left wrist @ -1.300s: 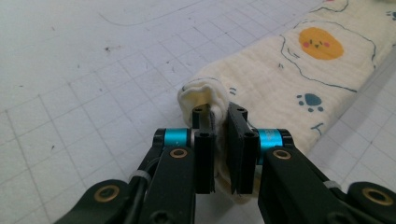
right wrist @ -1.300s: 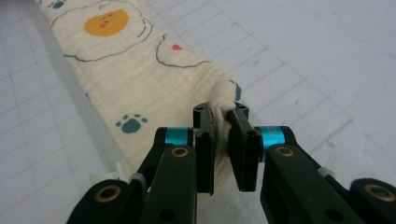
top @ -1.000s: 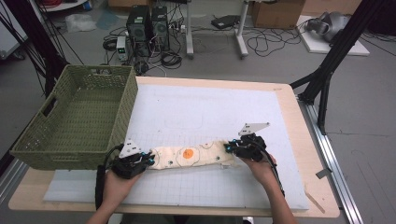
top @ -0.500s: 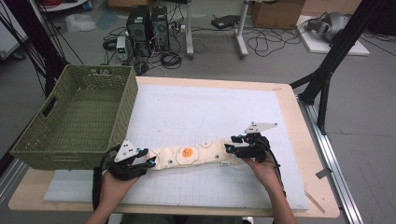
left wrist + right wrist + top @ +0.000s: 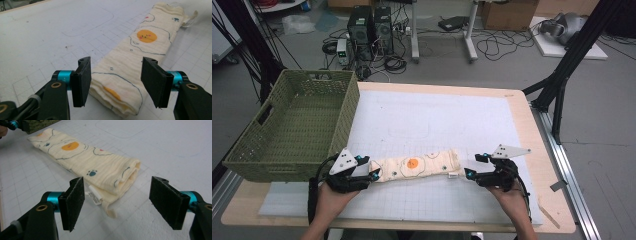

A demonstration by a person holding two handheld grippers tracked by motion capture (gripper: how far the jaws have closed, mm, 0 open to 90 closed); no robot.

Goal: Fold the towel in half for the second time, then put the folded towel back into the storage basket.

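Near the bench's front edge lies the folded cloth [image 5: 419,167], long and narrow; each hand-held gripper, left [image 5: 373,173] and right [image 5: 470,167], gapes at an end. The basket [image 5: 272,167] probably comes next.

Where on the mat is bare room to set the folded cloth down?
The white mat is bare between the folded cloth and the table's far edge, and along the near edge. The green basket crowds the left; the left gripper and right gripper flank the cloth.

left gripper [image 5: 373,173]: fingers spread | right gripper [image 5: 472,167]: fingers spread
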